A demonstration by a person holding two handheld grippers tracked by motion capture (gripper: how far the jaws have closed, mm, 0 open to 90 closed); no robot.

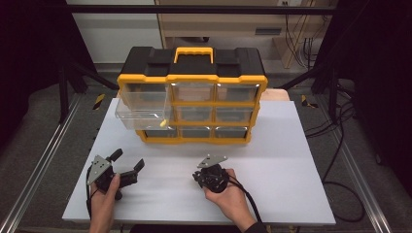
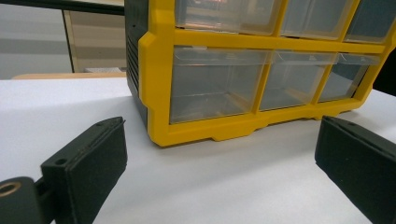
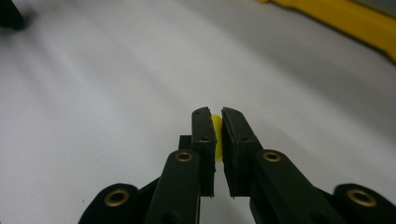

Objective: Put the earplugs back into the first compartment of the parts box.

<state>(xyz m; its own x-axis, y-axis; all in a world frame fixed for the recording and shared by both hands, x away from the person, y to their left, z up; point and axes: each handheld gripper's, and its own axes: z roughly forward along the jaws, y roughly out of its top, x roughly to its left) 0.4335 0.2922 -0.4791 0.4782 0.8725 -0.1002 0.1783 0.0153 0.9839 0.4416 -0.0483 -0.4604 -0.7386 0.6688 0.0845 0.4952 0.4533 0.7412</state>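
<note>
Between right gripper (image 3: pixel 218 122) jaws, yellow piece (image 3: pixel 217 135), upright

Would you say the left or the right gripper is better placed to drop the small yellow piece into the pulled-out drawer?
Right, I think: the right gripper already pinches the yellow piece, while the left gripper stands open, holding nothing, near the pulled-out drawer.

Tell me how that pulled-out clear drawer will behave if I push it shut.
The clear drawer looks thin and light, so it should probably slide easily. The small yellow piece at its front may rattle. The organizer seems bulky enough to likely stay put.
</note>
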